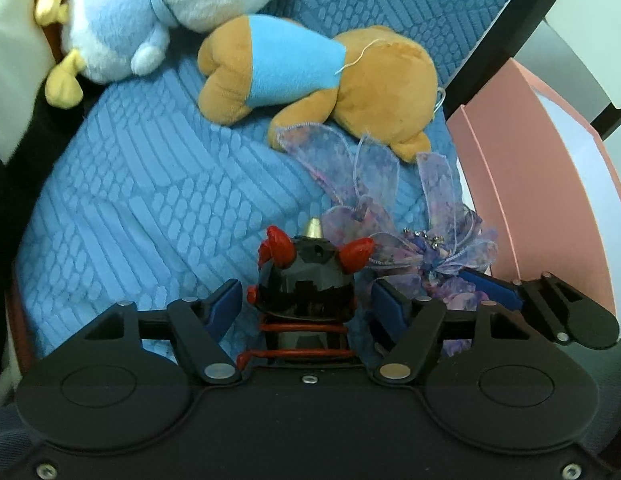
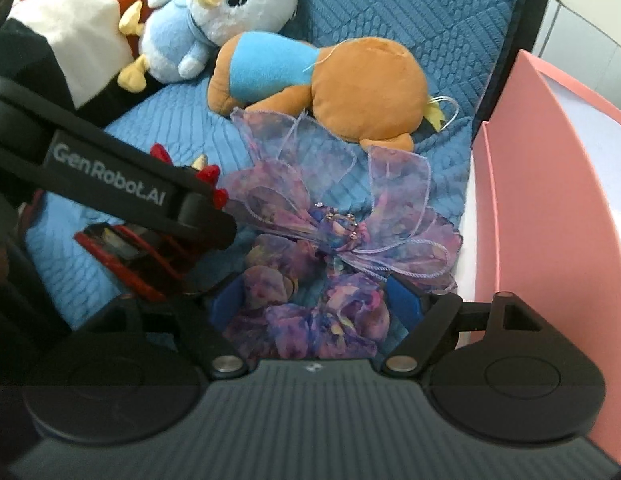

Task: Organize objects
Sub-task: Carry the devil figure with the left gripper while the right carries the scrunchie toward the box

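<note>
Releasing toy (image 1: 306,280) and ribbon bow (image 2: 330,264) onto blue cushion (image 1: 150,184) | both jaws wide, pads clear | next: withdrawal judged needed.

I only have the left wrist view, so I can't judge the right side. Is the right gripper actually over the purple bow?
Observer: Yes. The right gripper straddles the bunched lower part of the purple bow, pads open.
Operator: How does my left gripper look from there?
Observer: The left gripper crosses over the black and red toy, so only its horns and red wire base show.
Operator: Anything hidden on the brown plush?
Observer: The brown plush has a yellow tuft at its right edge.
</note>
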A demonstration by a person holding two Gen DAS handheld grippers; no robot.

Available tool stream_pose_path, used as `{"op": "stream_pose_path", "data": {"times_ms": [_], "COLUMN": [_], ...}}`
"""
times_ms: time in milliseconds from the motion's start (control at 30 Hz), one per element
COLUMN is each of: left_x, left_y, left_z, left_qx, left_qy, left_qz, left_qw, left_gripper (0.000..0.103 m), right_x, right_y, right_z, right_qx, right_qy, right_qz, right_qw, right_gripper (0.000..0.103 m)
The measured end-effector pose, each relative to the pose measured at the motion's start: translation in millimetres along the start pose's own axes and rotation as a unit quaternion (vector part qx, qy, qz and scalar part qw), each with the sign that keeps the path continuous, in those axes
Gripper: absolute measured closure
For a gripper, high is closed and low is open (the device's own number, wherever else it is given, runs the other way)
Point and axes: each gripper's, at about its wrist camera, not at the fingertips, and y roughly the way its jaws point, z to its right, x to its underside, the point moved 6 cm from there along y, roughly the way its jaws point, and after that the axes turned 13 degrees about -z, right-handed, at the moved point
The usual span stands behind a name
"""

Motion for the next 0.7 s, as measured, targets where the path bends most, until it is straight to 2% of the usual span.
{"op": "stream_pose_path", "data": {"times_ms": [133,233,300,333,367,467,700], "left_x": [-0.4,-0.2,-0.6,-0.5,-0.2,-0.1,-2.2], "left_y": [6.3,8.3,8.0,7.9,7.7,7.0,7.4], "left_z": [0.1,-1.4,-2.3,-3.0,-3.5,-5.2,-6.1], "left_qx": [-0.003,-0.002,0.000,0.002,0.004,0.008,0.005], "left_qy": [0.001,-0.002,-0.004,-0.006,-0.008,-0.012,-0.008], "left_qz": [-0.011,-0.014,-0.013,-0.013,-0.013,-0.012,-0.007], "left_qw": [0.9999,0.9999,0.9999,0.9999,0.9999,0.9998,0.9999], "left_gripper": [0.040,0.043,0.043,0.043,0.043,0.044,0.048], "right_x": [-2.6,-3.0,-2.7,-2.6,-2.4,-0.9,0.0], "right_y": [7.3,7.5,5.4,4.7,4.2,2.3,-15.0], "right_z": [2.4,6.0,7.6,8.3,9.3,11.6,18.3], "right_qx": [-0.009,-0.033,-0.027,-0.026,-0.026,-0.028,-0.040], "right_qy": [0.013,0.037,0.042,0.043,0.047,0.055,0.088], "right_qz": [-0.001,0.003,0.006,0.007,0.007,0.007,0.032], "right_qw": [1.000,0.999,0.999,0.999,0.999,0.998,0.995], "right_gripper": [0.025,0.045,0.062,0.075,0.081,0.086,0.087]}}
